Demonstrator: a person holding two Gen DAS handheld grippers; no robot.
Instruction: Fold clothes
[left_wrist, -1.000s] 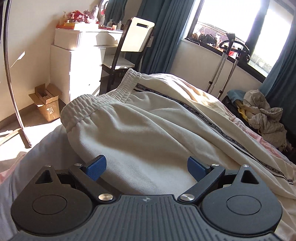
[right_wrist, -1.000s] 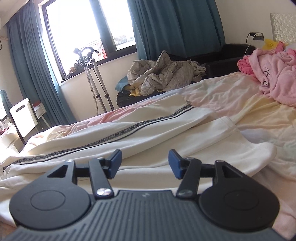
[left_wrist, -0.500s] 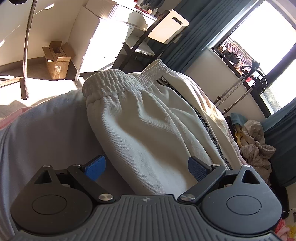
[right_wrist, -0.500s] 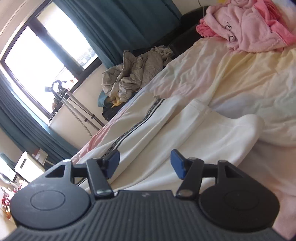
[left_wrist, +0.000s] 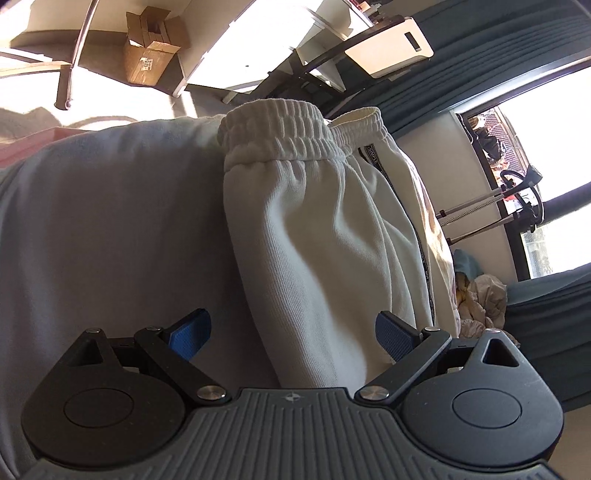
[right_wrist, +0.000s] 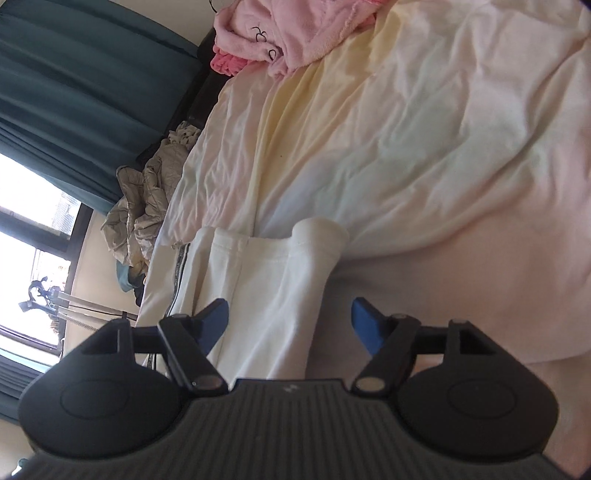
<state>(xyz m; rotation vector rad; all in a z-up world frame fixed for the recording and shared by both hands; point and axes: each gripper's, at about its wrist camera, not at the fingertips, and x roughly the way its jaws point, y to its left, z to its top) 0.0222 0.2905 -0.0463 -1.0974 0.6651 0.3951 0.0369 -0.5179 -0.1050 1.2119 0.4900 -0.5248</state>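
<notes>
Cream sweatpants (left_wrist: 317, 236) with a dark side stripe lie folded lengthwise on the bed, their elastic waistband (left_wrist: 277, 133) at the far end in the left wrist view. My left gripper (left_wrist: 291, 332) is open, straddling the folded edge of the pants near the hip, blue pads clear of the cloth. In the right wrist view the leg cuffs (right_wrist: 314, 240) lie on the pale sheet (right_wrist: 424, 147). My right gripper (right_wrist: 288, 325) is open and its jaws are opening wider, with the near leg edge between them, untouched.
A pink robe (right_wrist: 295, 33) lies bunched at the far end of the bed. A crumpled grey garment (right_wrist: 144, 206) lies beside the bed under teal curtains (right_wrist: 74, 92). A cardboard box (left_wrist: 147, 55), a chair (left_wrist: 369, 55) and white drawers stand past the waistband.
Both views have rolled strongly as the grippers turned and sank closer to the pants. The right jaws have spread wider. The left gripper now straddles the folded edge.
</notes>
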